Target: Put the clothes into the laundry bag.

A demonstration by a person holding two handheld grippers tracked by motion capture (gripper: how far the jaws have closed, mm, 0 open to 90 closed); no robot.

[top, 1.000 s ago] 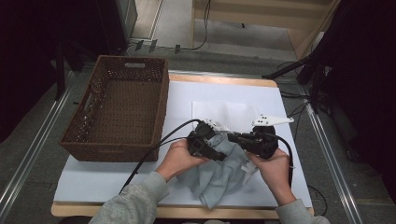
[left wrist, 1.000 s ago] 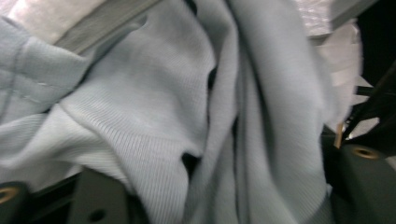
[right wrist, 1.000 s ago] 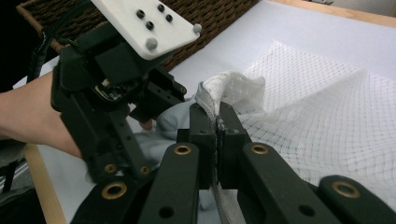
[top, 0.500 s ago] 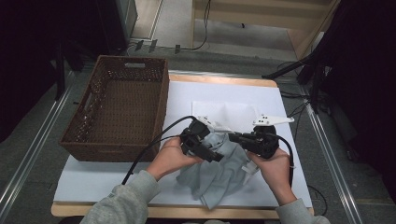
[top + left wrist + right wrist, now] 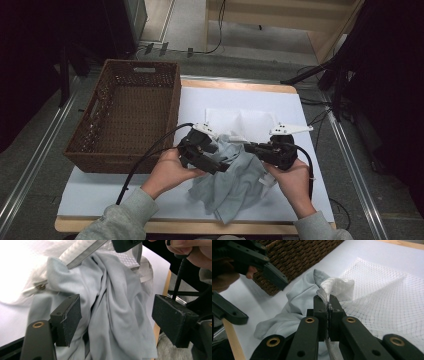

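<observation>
White sheeting is seen covering the desk (image 5: 125,195) in the high view, with a brown wicker basket (image 5: 125,120) standing at its left edge. A grey garment (image 5: 235,182) is found crumpled near the front edge, partly overlapped by a white mesh bag (image 5: 240,122) lying flat behind it. The left gripper (image 5: 222,167) is held over the garment; the right gripper (image 5: 248,146) is held just beside it at the mesh edge.

From the left gripper view, the fingers (image 5: 67,317) are recorded as released (having just been closing a little), with the garment (image 5: 112,315) lying between them but not pressed.

From the right gripper view, the right gripper (image 5: 328,306) is recorded as clenched on a bunched fold of the mesh bag (image 5: 337,286), the garment (image 5: 297,300) lying beneath and to the left, near the basket (image 5: 297,260).
</observation>
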